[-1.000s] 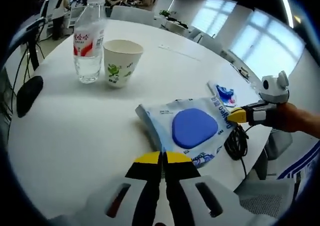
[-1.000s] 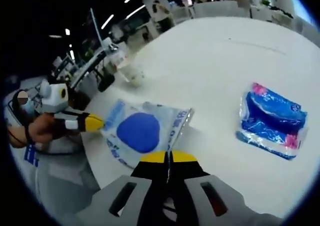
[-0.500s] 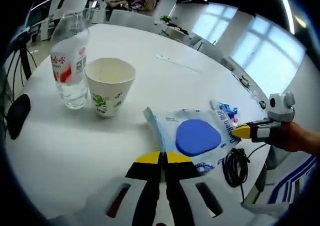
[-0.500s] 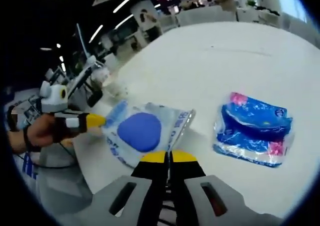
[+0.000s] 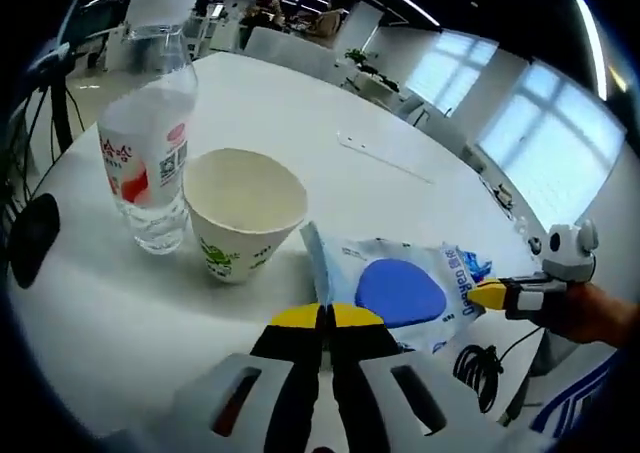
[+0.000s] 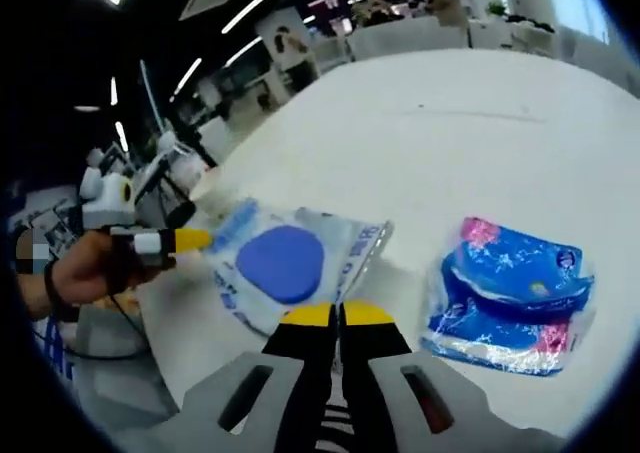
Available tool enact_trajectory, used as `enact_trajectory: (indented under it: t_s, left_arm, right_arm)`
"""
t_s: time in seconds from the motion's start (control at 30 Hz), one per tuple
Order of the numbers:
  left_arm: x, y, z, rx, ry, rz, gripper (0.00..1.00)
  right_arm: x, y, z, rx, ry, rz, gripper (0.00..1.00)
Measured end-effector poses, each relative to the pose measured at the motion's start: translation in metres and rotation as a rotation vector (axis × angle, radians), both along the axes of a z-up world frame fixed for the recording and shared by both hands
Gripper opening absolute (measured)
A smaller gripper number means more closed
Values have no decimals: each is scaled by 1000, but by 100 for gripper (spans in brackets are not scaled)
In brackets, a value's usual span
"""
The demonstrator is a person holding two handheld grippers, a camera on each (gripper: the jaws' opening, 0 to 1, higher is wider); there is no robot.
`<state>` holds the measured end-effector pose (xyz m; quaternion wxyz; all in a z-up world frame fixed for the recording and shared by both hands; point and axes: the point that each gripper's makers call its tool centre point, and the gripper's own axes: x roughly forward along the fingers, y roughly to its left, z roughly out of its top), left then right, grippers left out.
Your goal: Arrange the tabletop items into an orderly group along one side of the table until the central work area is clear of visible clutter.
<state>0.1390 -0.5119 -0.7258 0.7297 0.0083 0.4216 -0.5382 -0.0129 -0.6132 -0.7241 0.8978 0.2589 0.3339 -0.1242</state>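
- Left gripper (image 5: 327,316): jaws are pressed together on the near edge of the white pack with a blue oval (image 5: 395,290), as seen in the left gripper view.
- Right gripper (image 6: 336,315): jaws are likewise closed, pinching the opposite edge of the same pack (image 6: 285,265), as seen in the right gripper view.
- The pack is held stretched between the two grippers, just above or on the white round table (image 5: 330,123); contact with the tabletop cannot be told.
- Each gripper is also seen in the other's view: the right one from the right in the left gripper view (image 5: 488,294), the left one from the left in the right gripper view (image 6: 190,239), each with yellow tips at the pack's far edge and a hand behind it.
- Left gripper view adds: a paper cup (image 5: 243,213) upright just beside the pack's left corner, a clear water bottle (image 5: 148,138) upright just left of the cup, and a black cable (image 5: 480,368) past the table edge.
- Right gripper view adds: a blue tissue packet (image 6: 512,295) lying flat on the table (image 6: 450,113), right of the pack and apart from it.
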Motion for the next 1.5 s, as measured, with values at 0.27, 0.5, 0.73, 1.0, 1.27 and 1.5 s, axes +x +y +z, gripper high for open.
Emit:
enact_trajectory:
  t_s: [0.27,0.5,0.73,1.0,1.27,1.5]
  left_arm:
    - [6,-10,3,-31,-1,22,0]
    - [16,-13,-5,-19,-4,54,0]
    - [22,-11,-17,1,-13,74,0]
    - [23,-12,-20,-1,-8,95,0]
    - [26,-16,-21,-11,5,113,0]
    - [24,-15,-22,-17,12,96,0]
  right_arm:
    - [10,-14,-2,3,1,-28,0]
    - [20,-17,-11,26,2,-49,0]
    - [24,-20,-21,76,-11,-125,0]
    - [26,-25,-24,73,-5,-142,0]
    - [26,-29,-26,73,-4,-148,0]
    - [24,-32,-26,67,1,-156,2]
